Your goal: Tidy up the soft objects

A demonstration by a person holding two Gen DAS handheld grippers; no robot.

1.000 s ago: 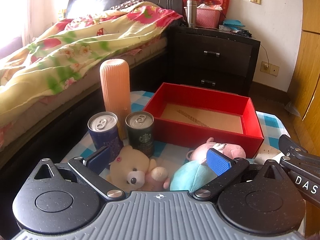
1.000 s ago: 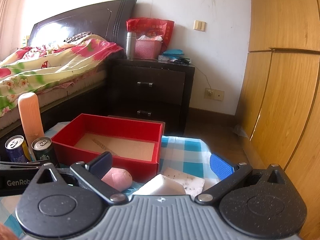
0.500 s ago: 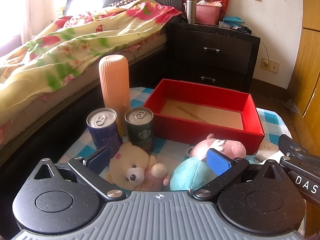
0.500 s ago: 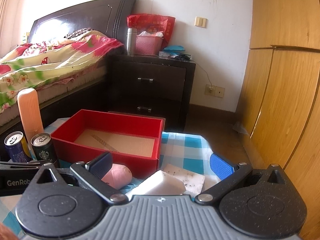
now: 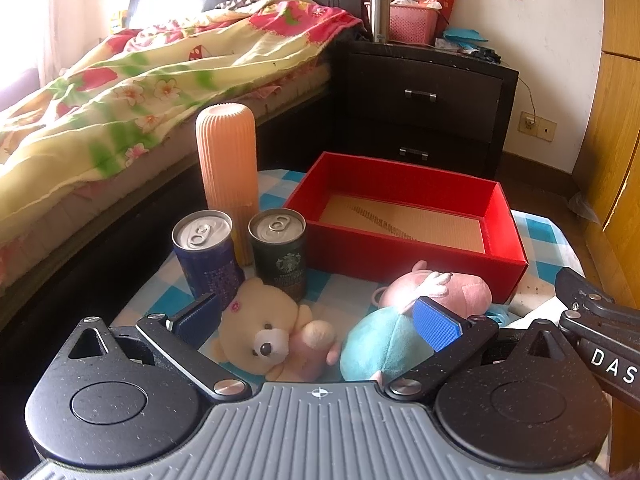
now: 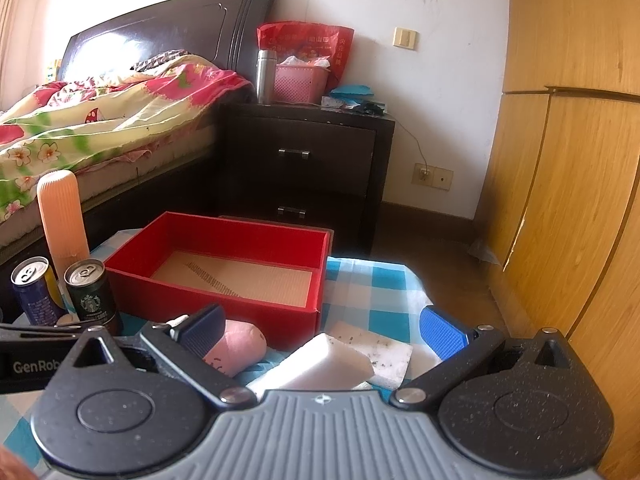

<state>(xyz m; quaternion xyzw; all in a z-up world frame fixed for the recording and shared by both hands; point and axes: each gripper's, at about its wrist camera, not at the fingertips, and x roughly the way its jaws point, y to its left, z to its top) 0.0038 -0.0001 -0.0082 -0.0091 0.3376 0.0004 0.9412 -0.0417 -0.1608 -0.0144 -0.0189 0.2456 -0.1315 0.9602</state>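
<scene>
A cream teddy bear and a pink pig plush lie at the table's near edge, before the red box. Over them the left gripper gapes wide. The right gripper, also wide, hovers above white sponges near the box's right corner.
</scene>
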